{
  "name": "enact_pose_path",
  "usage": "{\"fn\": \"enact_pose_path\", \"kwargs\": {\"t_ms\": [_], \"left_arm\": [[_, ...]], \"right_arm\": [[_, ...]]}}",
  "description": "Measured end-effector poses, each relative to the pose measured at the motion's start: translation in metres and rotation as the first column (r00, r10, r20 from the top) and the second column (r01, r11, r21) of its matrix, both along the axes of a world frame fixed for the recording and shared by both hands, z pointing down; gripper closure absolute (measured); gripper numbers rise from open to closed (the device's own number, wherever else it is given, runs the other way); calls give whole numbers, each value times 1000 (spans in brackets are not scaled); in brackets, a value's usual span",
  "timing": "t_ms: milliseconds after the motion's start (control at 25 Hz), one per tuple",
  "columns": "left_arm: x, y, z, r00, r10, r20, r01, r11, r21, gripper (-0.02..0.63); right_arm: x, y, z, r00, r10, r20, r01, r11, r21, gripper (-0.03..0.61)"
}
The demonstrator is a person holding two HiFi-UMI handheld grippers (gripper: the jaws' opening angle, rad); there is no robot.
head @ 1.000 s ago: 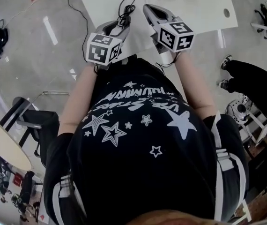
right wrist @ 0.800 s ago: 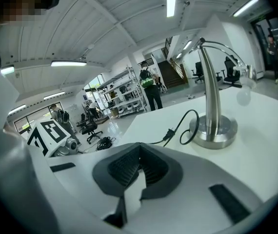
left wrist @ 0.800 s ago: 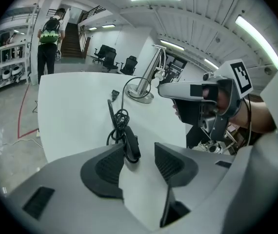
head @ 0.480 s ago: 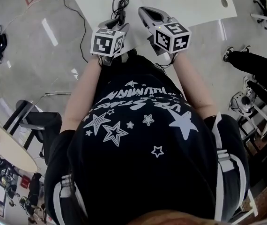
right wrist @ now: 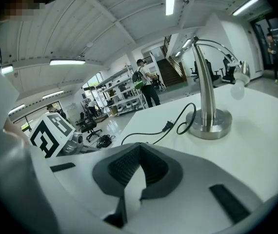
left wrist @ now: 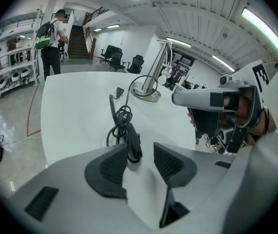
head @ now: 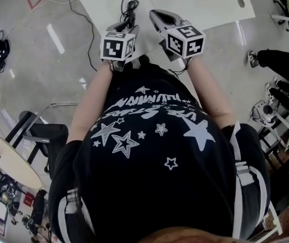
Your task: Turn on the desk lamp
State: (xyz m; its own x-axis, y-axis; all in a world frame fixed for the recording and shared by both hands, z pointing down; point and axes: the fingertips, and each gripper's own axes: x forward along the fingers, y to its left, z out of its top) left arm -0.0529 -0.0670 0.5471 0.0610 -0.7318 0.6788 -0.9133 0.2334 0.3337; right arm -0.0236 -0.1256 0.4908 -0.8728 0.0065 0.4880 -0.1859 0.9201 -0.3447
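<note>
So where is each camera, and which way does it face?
Head view: on the person's head, facing steeply down; shows black star-print shirt, arms, left claw, right claw.
Left gripper view: on the left claw, facing along the white table; the right claw shows.
Right gripper view: on the right claw, facing across the table; the left claw's marker cube shows.
Shared by both gripper views: the silver gooseneck desk lamp and its black cord.

Silver desk lamp (right wrist: 206, 91), round base, curved neck, upright on white table (right wrist: 256, 145)
</note>
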Motion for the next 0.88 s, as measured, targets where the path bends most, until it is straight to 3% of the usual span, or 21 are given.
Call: {"fn": "enact_pose_path", "kwargs": {"t_ms": [880], "left_arm": [[2,-8,-7,1000,9,23,-9,1000,-20,428]], "right_arm": [[6,4,4,999,26,-36,-26,1000,-4,574]]}}
